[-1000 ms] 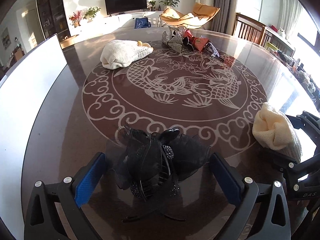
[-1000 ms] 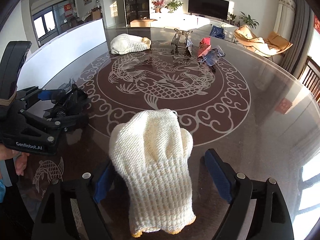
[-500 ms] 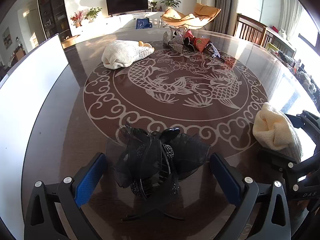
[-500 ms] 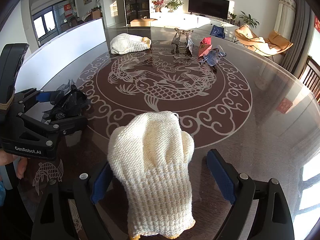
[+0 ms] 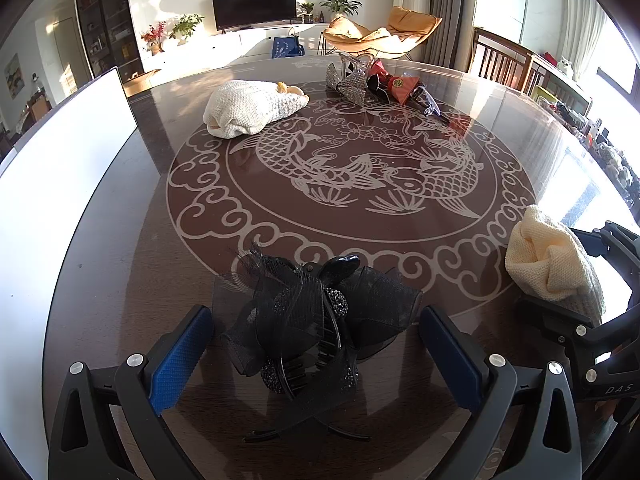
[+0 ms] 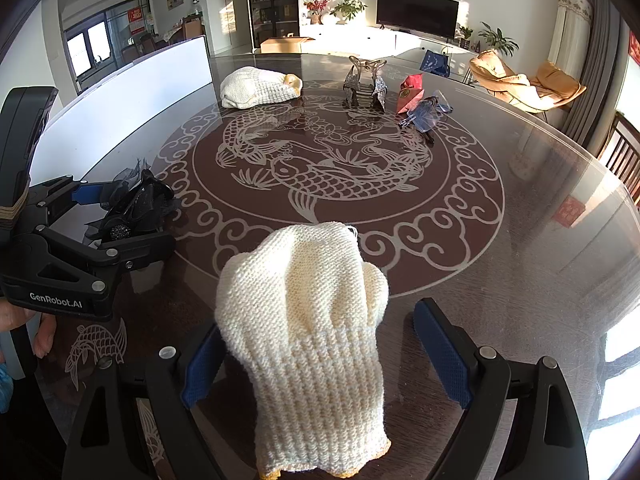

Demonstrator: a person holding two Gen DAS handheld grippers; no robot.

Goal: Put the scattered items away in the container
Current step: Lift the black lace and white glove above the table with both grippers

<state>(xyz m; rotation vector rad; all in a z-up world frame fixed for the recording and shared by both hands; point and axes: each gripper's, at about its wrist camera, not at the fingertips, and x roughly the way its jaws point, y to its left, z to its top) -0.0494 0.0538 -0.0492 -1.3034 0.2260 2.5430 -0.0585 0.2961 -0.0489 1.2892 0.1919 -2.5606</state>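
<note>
Black hair clip (image 5: 312, 320), cream glove (image 6: 312, 320)

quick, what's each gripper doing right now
left gripper: open, black hair clip between the jaws, not gripped
right gripper: open around the knit glove

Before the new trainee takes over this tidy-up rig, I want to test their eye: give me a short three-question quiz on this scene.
1. True or false: the left gripper has its jaws wide apart, with the black hair clip lying between them on the table.
2. What lies between the fingers of the right gripper? A) a knitted cream glove B) a red pouch C) a silver bow
3. Fill in: a second glove lies at the far side of the table, near the long ____ board.

Key: 1 true; 2 A; 3 white.
</note>
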